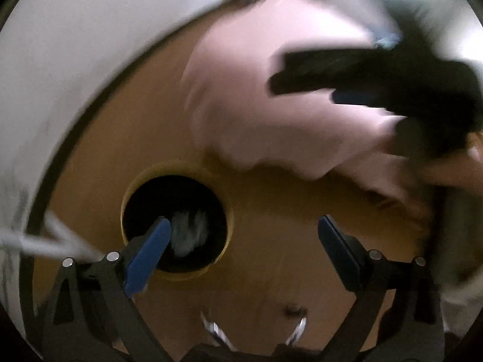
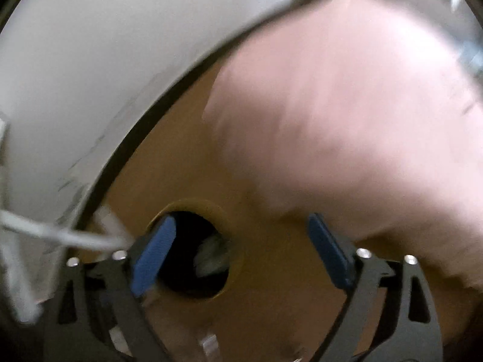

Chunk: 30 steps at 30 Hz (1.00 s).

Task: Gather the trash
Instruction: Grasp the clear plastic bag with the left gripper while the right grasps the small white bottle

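A round hole (image 1: 181, 167) opens in a brown wooden top (image 1: 271, 286), and white crumpled trash (image 1: 190, 235) lies in the dark inside it. My left gripper (image 1: 244, 220) hangs open above the top, its left blue pad over the hole's edge, nothing between the fingers. In the right wrist view the same hole (image 2: 193, 203) shows white trash (image 2: 212, 256) inside. My right gripper (image 2: 241, 217) is open and empty too, its left pad over the hole. A blurred black shape (image 1: 377, 78) at the upper right looks like the other gripper.
Blurred pink fabric (image 1: 271, 105) (image 2: 347, 120) covers the far right of the wooden top. A white curved wall (image 1: 75, 60) borders the top on the left. A white cable (image 1: 45, 242) (image 2: 60, 235) crosses by the left fingers. A hand (image 1: 452, 175) shows at the right edge.
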Motion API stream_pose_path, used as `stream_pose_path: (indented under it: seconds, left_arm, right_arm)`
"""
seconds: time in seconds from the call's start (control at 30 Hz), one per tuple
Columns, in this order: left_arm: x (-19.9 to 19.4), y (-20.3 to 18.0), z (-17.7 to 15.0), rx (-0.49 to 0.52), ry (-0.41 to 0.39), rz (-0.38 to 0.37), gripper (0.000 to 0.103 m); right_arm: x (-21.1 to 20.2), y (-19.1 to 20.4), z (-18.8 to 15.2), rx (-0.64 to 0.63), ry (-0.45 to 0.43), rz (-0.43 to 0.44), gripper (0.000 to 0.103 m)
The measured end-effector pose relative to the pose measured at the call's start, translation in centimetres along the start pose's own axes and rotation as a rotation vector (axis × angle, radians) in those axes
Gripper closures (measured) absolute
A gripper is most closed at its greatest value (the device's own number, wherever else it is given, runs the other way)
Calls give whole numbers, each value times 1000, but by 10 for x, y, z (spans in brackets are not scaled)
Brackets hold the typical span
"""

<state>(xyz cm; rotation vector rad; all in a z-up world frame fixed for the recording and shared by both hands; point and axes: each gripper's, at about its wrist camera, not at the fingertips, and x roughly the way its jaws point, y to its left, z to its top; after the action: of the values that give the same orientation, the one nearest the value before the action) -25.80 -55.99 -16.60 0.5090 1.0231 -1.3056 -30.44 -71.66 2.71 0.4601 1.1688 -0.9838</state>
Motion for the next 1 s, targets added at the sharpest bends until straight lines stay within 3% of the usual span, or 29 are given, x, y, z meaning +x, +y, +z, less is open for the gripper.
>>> stream_pose_path:
  seconds: [0.1, 0.17, 0.3, 0.4, 0.5, 0.6, 0.67, 0.77, 0.87, 1.0]
  left_arm:
    - [-89, -13, 9, 19, -150, -40, 8]
    - [-156, 3, 7, -20, -248, -8, 7]
    - [-261, 62, -20, -157, -396, 213, 7]
    - [-344, 119, -75, -326, -473, 497, 7]
    - [-398, 170, -142, -498, -456, 735, 7]
    - [-434, 215, -214, -701, -383, 872, 7]
    - [-447, 238, -255, -822, -355, 860, 7]
    - [-451, 264, -297, -905, -324, 793, 7]
    - [-441, 277, -309, -908, -298, 764, 7]
    - [-423, 298, -297, -876, -277, 727, 7]
  right_arm:
    - [-69, 5, 8, 4, -216, -3, 7]
    - [-106, 26, 10, -11, -295, 76, 7]
    - [-148, 105, -3, -154, -342, 269, 7]
    - [-168, 182, -26, -325, -343, 395, 7]
    - [-183, 248, -52, -488, -326, 498, 7]
    - [-187, 306, -73, -600, -308, 541, 7]
    - [-183, 335, -81, -650, -283, 559, 7]
    - [-169, 365, -84, -705, -259, 543, 7]
    - [-159, 378, -78, -729, -228, 545, 7]
    - [-145, 401, -80, -745, -186, 531, 8]
